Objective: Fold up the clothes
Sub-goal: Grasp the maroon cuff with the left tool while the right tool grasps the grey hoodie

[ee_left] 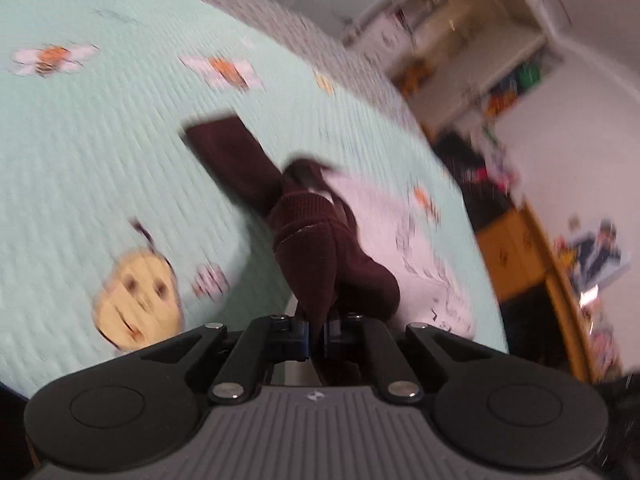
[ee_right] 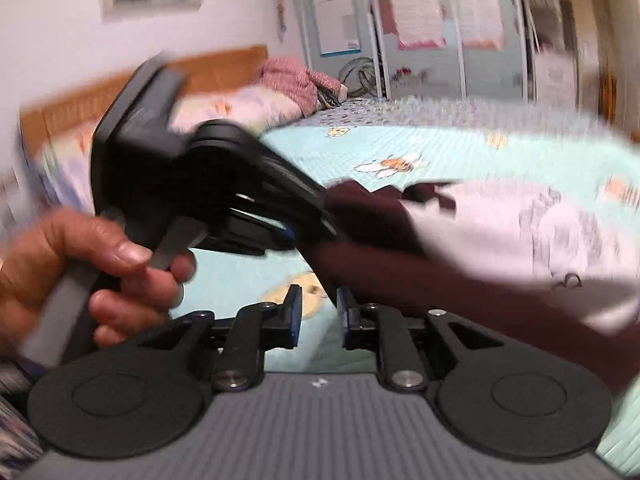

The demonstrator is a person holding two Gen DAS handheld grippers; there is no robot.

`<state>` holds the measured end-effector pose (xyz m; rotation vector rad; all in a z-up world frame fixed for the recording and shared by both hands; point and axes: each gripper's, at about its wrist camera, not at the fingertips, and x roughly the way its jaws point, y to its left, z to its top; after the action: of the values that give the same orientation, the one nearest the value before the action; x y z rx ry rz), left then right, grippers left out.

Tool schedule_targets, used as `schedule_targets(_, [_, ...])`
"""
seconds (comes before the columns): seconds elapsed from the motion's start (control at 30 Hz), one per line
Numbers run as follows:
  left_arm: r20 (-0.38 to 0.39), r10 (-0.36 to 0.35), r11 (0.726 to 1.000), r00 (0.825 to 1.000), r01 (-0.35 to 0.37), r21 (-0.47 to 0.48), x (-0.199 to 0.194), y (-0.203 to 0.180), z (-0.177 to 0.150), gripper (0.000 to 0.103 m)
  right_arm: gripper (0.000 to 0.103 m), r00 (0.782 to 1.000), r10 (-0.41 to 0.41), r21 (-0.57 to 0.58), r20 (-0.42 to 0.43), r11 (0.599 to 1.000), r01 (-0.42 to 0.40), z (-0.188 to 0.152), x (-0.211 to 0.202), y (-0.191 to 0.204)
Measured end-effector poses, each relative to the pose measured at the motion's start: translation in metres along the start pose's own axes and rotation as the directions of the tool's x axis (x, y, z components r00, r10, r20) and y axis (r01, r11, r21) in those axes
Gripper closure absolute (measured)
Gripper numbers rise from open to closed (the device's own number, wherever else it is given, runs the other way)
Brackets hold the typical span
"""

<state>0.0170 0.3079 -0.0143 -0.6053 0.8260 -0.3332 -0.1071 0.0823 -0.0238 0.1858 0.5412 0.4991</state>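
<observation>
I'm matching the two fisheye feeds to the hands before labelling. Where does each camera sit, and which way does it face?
Left wrist: on the left gripper, looking down at the bee-print bedspread; its jaws pinch the maroon garment.
Right wrist: on the right gripper, facing the headboard and wardrobe; it shows the person's left hand holding the other gripper, with the maroon garment by the right gripper's parted jaws.
Shared: the garment, the bedspread.

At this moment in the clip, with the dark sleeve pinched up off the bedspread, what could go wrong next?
1. The left gripper pinches only a thin fold of the maroon sleeve, so it may slip out.
2. The right gripper stands open with maroon fabric against only one pad; closing now may miss it.
3. Lifting could drag the garment's white printed body across the bee-print bedspread and bunch it.
</observation>
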Motion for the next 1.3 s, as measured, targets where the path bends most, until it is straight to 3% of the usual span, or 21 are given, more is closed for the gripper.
schedule_targets(0.1, [0.068, 0.047, 0.997, 0.997, -0.043, -0.063, -0.022, 0.021, 0.019, 0.098, 0.074, 0.999, -0.019, 0.124, 0.038, 0.992, 0.014, 0.005, -0.014, -0.025])
schedule_targets(0.23, [0.153, 0.114, 0.984, 0.982, -0.090, -0.154, -0.051, 0.053, 0.032, 0.099, 0.058, 0.985, -0.170, 0.157, 0.018, 0.974, 0.165, 0.007, -0.024, -0.057])
schedule_targets(0.33, [0.187, 0.154, 0.978, 0.970, -0.124, -0.165, -0.067, 0.069, 0.039, 0.098, 0.052, 0.972, -0.234, 0.206, -0.007, 0.951, 0.231, 0.007, -0.028, -0.075])
schedule_targets(0.5, [0.152, 0.209, 0.963, 0.966, -0.176, -0.206, -0.071, 0.093, 0.037, 0.098, 0.050, 0.963, -0.268, 0.179, 0.034, 0.949, 0.258, 0.016, -0.025, -0.084])
schedule_targets(0.57, [0.139, 0.231, 0.962, 0.963, -0.206, -0.178, -0.068, 0.093, 0.034, 0.098, 0.043, 0.955, -0.292, 0.149, 0.056, 0.948, 0.282, 0.035, -0.019, -0.087])
schedule_targets(0.63, [0.133, 0.244, 0.963, 0.961, -0.224, -0.153, -0.064, 0.094, 0.030, 0.098, 0.027, 0.952, -0.300, 0.113, 0.067, 0.950, 0.292, 0.053, -0.012, -0.094])
schedule_targets(0.7, [0.128, 0.252, 0.963, 0.959, -0.235, -0.133, -0.061, 0.093, 0.029, 0.098, 0.026, 0.949, -0.310, 0.069, 0.053, 0.949, 0.306, 0.072, 0.004, -0.100])
schedule_targets(0.97, [0.095, 0.280, 0.956, 0.955, -0.269, -0.113, -0.050, 0.098, 0.029, 0.098, 0.025, 0.949, -0.303, 0.008, -0.086, 0.952, 0.305, 0.119, 0.108, -0.129])
schedule_targets(1.1, [0.083, 0.307, 0.951, 0.948, -0.300, -0.078, -0.047, 0.096, 0.027, 0.098, 0.025, 0.932, -0.306, 0.068, -0.193, 0.944, 0.323, 0.107, 0.157, -0.142])
schedule_targets(1.17, [0.075, 0.319, 0.947, 0.945, -0.314, -0.070, -0.045, 0.095, 0.026, 0.098, 0.028, 0.925, -0.314, 0.028, -0.214, 0.944, 0.328, 0.092, 0.168, -0.131])
schedule_targets(1.27, [0.064, 0.335, 0.942, 0.940, -0.332, -0.056, -0.040, 0.093, 0.025, 0.098, 0.053, 0.916, -0.336, -0.062, -0.217, 0.942, 0.331, 0.069, 0.169, -0.107])
schedule_targets(1.3, [0.061, 0.341, 0.940, 0.938, -0.339, -0.049, -0.038, 0.093, 0.024, 0.098, 0.071, 0.916, -0.338, -0.073, -0.218, 0.941, 0.330, 0.064, 0.166, -0.102])
